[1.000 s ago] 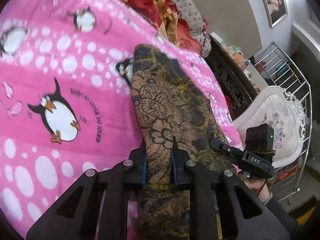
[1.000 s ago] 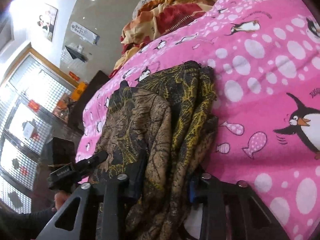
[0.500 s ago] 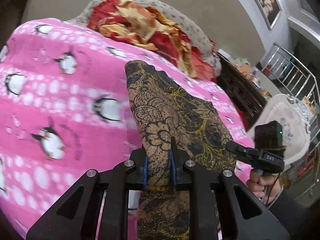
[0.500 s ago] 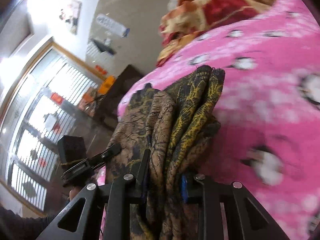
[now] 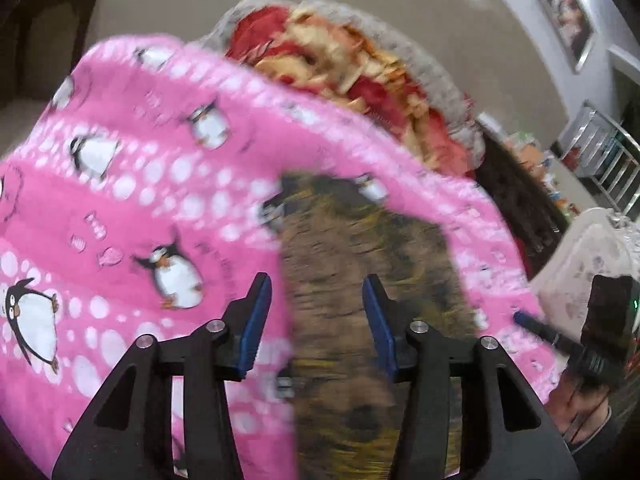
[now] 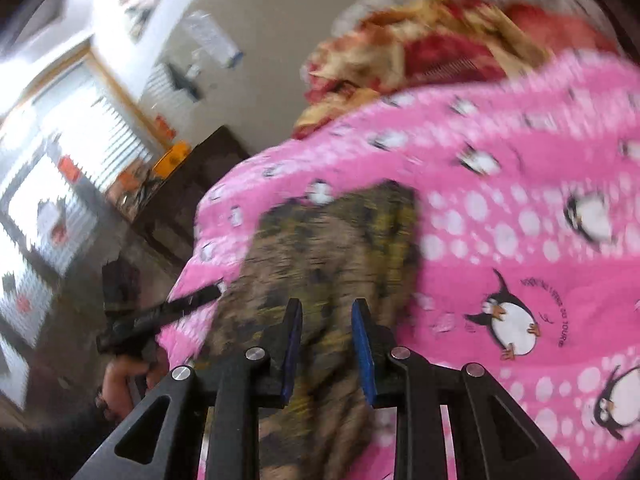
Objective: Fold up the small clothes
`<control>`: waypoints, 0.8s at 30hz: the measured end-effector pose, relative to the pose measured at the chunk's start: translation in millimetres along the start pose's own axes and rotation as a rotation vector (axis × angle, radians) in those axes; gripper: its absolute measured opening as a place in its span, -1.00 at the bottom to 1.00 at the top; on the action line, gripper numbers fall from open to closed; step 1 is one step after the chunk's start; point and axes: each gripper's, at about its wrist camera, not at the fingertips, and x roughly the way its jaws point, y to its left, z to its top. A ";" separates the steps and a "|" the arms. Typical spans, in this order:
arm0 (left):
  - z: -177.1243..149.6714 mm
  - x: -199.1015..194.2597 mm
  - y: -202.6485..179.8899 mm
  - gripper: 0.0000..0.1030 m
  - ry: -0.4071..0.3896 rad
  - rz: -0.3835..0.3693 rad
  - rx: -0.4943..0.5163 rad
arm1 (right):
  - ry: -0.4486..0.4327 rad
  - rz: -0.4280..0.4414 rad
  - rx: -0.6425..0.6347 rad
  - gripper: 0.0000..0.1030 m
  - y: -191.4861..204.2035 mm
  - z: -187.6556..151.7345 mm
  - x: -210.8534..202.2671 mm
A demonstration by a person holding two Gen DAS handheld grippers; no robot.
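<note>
Both claws agape: left claw (image 5: pixel 316 312), right claw (image 6: pixel 326 336) above brown patterned garment (image 5: pixel 360 280) on pink blanket (image 5: pixel 140 208).

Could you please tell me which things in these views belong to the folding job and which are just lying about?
Belongs to the job:
- brown patterned garment, lying on the blanket
- left gripper, open
- right gripper, open

Just lying about:
- pink penguin blanket
- red and yellow bedding
- framed picture
- white chair
</note>
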 end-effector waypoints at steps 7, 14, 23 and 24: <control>-33.9 52.1 -30.4 0.26 0.125 -0.068 0.065 | 0.233 -0.266 -0.224 -0.54 32.7 -46.1 61.1; -43.0 51.8 -43.7 0.34 0.097 0.006 0.180 | 0.165 -0.268 -0.018 -0.61 11.6 -53.6 43.8; -92.7 27.5 -69.0 0.40 0.084 0.140 0.289 | 0.219 -0.304 -0.233 -0.50 62.6 -102.8 39.5; -92.7 28.9 -72.1 0.53 0.084 0.142 0.298 | 0.160 -0.277 -0.217 -0.49 58.2 -107.7 34.6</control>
